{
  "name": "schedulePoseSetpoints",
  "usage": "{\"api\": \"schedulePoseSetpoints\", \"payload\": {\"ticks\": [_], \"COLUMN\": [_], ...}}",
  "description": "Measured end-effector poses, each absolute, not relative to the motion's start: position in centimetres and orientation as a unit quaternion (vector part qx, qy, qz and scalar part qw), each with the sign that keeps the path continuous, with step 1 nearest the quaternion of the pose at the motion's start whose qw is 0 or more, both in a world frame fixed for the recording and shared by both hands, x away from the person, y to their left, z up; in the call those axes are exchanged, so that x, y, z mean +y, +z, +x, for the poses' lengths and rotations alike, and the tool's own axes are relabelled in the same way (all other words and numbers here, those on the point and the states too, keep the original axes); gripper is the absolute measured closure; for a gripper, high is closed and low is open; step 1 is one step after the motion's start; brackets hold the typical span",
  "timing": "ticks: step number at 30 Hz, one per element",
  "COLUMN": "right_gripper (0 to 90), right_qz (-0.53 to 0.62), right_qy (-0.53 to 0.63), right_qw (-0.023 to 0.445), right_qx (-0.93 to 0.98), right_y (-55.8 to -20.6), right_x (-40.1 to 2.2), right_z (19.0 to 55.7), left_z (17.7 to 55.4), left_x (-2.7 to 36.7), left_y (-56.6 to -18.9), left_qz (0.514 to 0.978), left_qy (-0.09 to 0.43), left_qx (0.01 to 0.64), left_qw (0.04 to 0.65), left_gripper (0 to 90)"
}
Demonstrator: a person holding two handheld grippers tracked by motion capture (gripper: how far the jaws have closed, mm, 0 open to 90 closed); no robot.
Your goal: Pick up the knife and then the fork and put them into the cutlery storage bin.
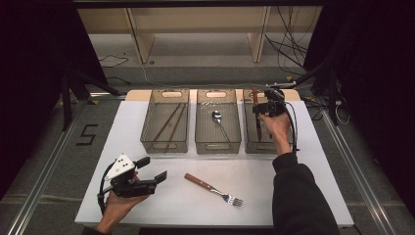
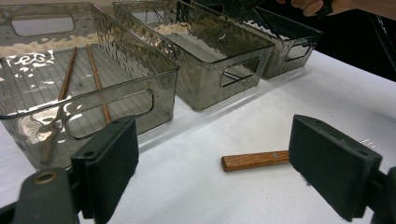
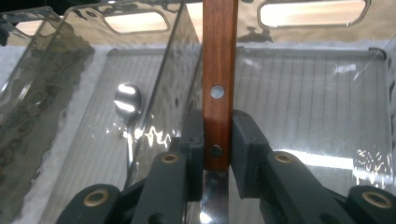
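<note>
My right gripper [image 1: 258,108] [image 3: 217,140] is shut on the wooden handle of a utensil [image 1: 255,94] [image 3: 217,70], holding it over the right clear bin [image 1: 247,147] [image 3: 317,93]. The handle points away from me and its metal end runs back under the jaws. A wooden-handled fork [image 1: 214,189] lies on the white table [image 1: 303,196] near the front; its handle [image 2: 254,161] sits just beyond my left gripper [image 1: 152,169] [image 2: 217,144]. That gripper stands open at the front left, holding nothing.
Three clear bins stand in a row at the back. The left bin [image 1: 165,147] [image 2: 28,109] holds two chopsticks [image 1: 169,122] [image 2: 95,77]. The middle bin [image 1: 218,147] [image 2: 205,93] holds a spoon [image 1: 217,116] [image 3: 127,100]. Cables lie on the floor behind.
</note>
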State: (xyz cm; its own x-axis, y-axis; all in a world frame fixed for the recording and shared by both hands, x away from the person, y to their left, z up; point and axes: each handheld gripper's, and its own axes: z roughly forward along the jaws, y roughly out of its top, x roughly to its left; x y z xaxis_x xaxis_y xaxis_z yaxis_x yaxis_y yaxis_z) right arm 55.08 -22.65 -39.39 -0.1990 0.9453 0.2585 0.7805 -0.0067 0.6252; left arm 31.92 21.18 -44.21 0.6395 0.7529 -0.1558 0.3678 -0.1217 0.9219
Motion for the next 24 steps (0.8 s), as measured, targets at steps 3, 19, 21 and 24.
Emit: {"api": "schedulePoseSetpoints", "payload": {"ticks": [3,19,21,24], "right_gripper": [69.2,42.9,39.9,37.2], "right_qz": [0.625,0.556,0.541,0.516], "right_qy": [0.34,0.382,0.388,0.398], "right_qw": [0.115,0.108,0.107,0.104], "right_qx": [0.693,0.73,0.738,0.751], "right_y": [-39.6,-37.2,-36.7,-36.1], "right_x": [-22.7,-21.1,-20.6,-19.8], "right_z": [55.1,52.6,51.9,50.8], "left_z": [31.9,31.9,31.9,31.9], "left_x": [21.2,21.2,21.2,21.2], "left_y": [-44.2,-44.2,-44.2,-44.2], "left_qz": [0.727,0.727,0.727,0.728], "left_qy": [0.178,0.179,0.179,0.179], "left_qx": [0.385,0.387,0.387,0.386], "left_qw": [0.539,0.539,0.539,0.538], "left_gripper": [15.8,15.8,15.8,15.8]}}
